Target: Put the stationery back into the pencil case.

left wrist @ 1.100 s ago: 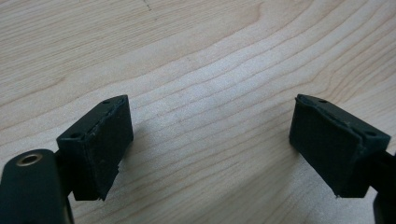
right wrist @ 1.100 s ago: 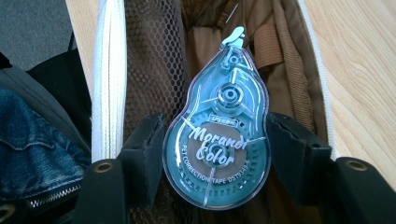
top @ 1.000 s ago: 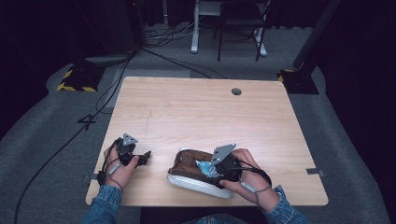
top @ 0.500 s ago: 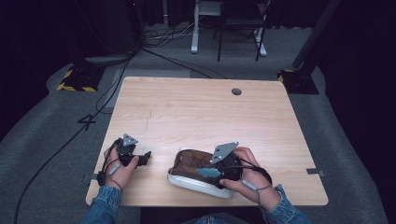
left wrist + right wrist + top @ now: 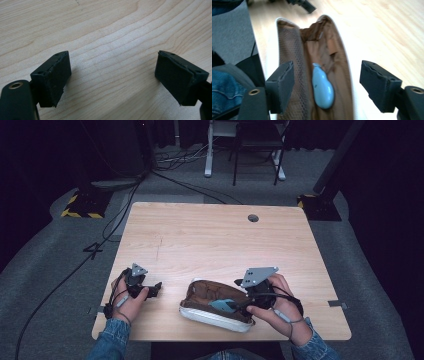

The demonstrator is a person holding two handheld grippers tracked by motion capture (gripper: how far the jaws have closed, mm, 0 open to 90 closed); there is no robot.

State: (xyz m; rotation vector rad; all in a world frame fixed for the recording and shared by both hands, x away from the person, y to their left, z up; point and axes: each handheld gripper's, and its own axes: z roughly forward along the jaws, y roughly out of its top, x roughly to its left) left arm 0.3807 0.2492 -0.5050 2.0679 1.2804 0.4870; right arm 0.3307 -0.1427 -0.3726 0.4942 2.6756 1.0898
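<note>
On the wooden table (image 5: 210, 240), the right gripper (image 5: 329, 82) view reveals a blue object (image 5: 322, 86) lying loose in the pouch (image 5: 312, 50) between newly widened jaws; left gripper (image 5: 112, 77) gapes empty.

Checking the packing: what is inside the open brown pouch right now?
A light blue rounded object lies in the pouch, on its brown lining beside a mesh pocket. Anything under the object or in the folds is hidden.

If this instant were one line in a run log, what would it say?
right gripper: jaws just opened, apart | light blue rounded object: lying loose inside open brown fabric pouch | left gripper: open over bare wooden table
</note>
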